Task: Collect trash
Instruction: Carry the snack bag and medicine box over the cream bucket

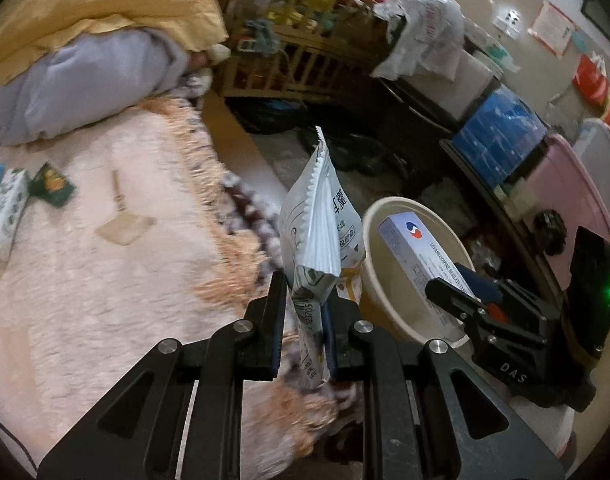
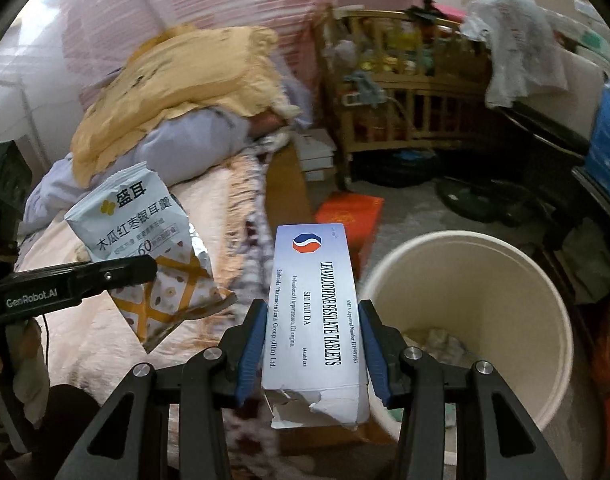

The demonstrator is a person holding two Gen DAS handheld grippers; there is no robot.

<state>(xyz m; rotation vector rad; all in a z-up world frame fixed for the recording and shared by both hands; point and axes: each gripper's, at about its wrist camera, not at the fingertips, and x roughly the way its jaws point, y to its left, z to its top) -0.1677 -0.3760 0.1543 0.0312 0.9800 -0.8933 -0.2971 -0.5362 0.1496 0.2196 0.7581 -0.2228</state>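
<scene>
Cream-coloured and round, the plastic waste bin [image 2: 461,280] stood on the floor just beside the bed, with some crumpled scraps [image 2: 441,342] lying at its bottom. The right tongs [image 2: 311,344] were clamped on a white cardboard tablet box [image 2: 313,308] with black lettering and a red-and-blue logo, its torn near end sticking out below the blue pads; the box hung in the air by the bin's left rim. In the left wrist view the same box [image 1: 417,252] appeared over the bin's mouth [image 1: 389,206]. The left tongs [image 1: 305,320] were shut on the lower part of a crinkled pale-blue foil snack pouch [image 1: 321,224] printed with Chinese characters, held upright above the fringed edge of the fluffy pink blanket [image 1: 105,300]. From the right wrist camera the pouch [image 2: 145,244] hung left of the tablet box, apart from it. Further back on the blanket lay a small dark green packet [image 1: 53,188], a white-and-green patterned carton [image 1: 7,208] and a flat tan spatula-shaped piece [image 1: 123,220].
</scene>
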